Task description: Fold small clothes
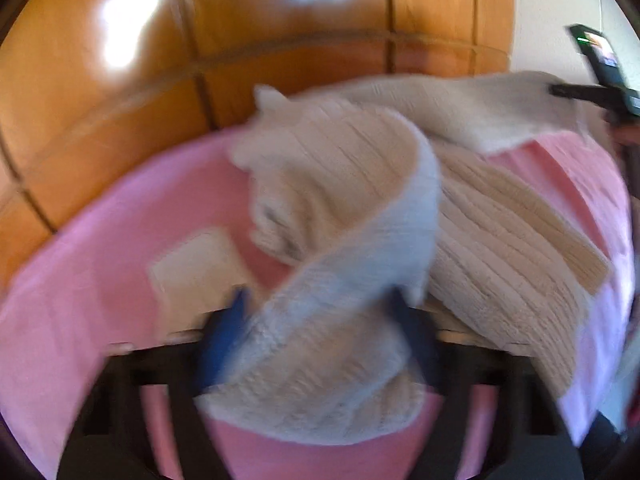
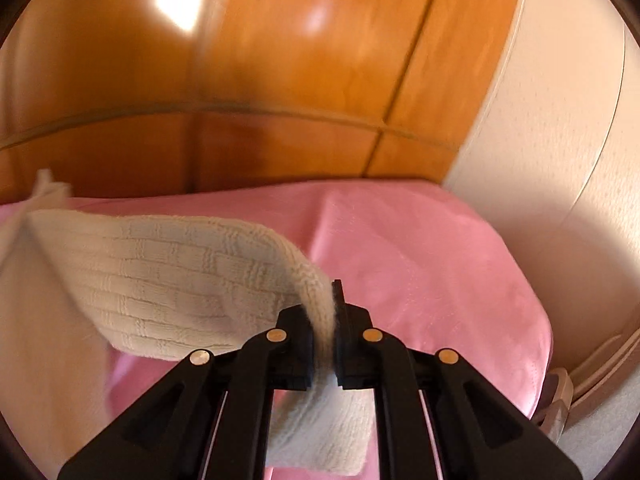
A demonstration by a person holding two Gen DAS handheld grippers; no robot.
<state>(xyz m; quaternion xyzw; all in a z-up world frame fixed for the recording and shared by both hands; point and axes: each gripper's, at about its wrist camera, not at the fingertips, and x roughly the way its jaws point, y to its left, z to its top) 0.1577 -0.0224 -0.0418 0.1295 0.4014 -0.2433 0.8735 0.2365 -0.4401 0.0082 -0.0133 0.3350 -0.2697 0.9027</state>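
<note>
Right wrist view: cream knit garment (image 2: 168, 280) lifted over pink cloth (image 2: 420, 264), an edge pinched tight in the closed right gripper (image 2: 334, 332). Left gripper (image 1: 320, 312), blurred, has knit draped between its blue fingers (image 1: 228, 332); grip uncertain. Wooden panels (image 2: 300, 80) behind.

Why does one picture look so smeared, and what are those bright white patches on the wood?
Left wrist view: motion blur smears the knit garment and the left tool, whose grip cannot be judged. Right wrist view: sharper; the right tool is pinching the knit, its weave readable. Both views: white patches are glare on the glossy wooden panels, and the fisheye lens bends straight seams into curves above the pink sheet.
</note>
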